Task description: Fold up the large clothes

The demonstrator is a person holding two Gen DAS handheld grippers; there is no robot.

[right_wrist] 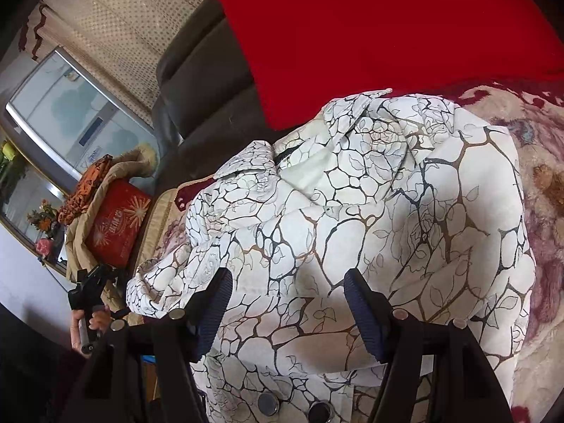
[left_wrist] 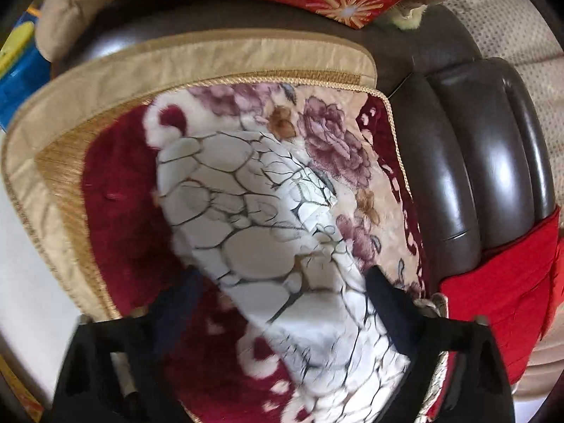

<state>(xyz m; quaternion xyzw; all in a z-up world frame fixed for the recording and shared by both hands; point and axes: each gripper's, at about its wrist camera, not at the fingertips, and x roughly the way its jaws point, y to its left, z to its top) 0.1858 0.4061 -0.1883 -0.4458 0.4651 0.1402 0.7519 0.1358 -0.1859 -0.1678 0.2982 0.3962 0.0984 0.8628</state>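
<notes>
My left tool [left_wrist: 282, 303] straddles the white crackle-patterned coat [right_wrist: 352, 211] on the floral sofa cover [left_wrist: 116, 194], jaws parted; right tool [right_wrist: 287, 303] open too — next, pinch an edge and fold it over.

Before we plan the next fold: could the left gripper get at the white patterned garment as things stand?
Probably yes: the left gripper already straddles a strip of the white patterned garment with open jaws, and nothing lies over the cloth there.

Black-framed right tongs [right_wrist: 287, 303] carry ribbed navy pads [right_wrist: 365, 317] and round silver bolts [right_wrist: 399, 313].
</notes>
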